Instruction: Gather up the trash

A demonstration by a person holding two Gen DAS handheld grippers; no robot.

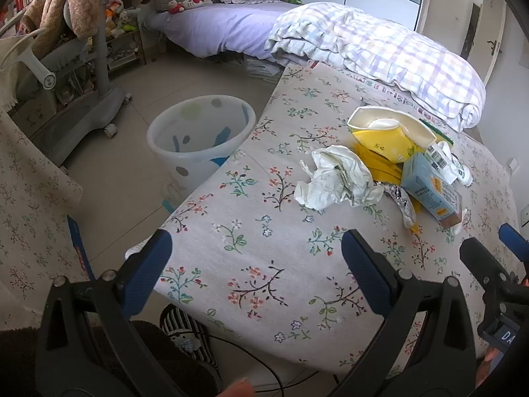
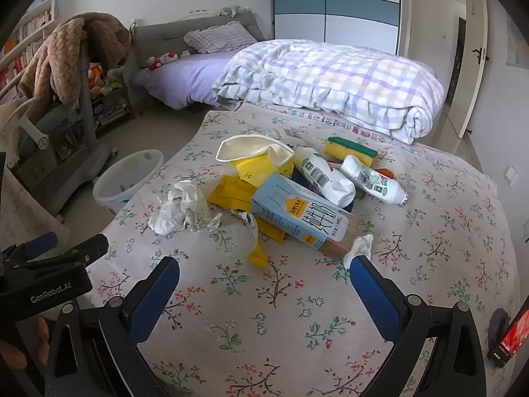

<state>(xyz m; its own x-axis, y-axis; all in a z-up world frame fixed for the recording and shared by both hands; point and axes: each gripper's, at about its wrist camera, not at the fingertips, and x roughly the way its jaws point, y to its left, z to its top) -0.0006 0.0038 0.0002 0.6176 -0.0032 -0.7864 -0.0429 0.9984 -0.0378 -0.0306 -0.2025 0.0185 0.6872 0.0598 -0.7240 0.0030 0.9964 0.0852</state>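
Right claw [image 2: 264, 284] spread, empty, low over the floral tabletop [image 2: 429, 231]; milk carton [image 2: 297, 221] just ahead, long axis slanting down to the right. Left claw [image 1: 256, 258] likewise spread; crumpled paper [image 1: 334, 177] ahead-right, bin [image 1: 201, 135] on the floor to its left.

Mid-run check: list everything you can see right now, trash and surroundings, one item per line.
crumpled paper: 1, white, left edge of pile
milk carton: 1, light blue, lying flat, front of pile
squashed cup: 1, yellow and white, back of pile
yellow wrapper: 1, under carton
foil scrap: 1, silver, front of pile
plastic bottles: 2, white, lying right of the cup
sponge: 1, yellow and green, behind bottles
tissue wad: 1, white, by carton end
bin: 1, translucent, spotted, on floor left of table
tablecloth: 1, floral
quilt: 1, checked, behind table
left gripper: open
right gripper: open
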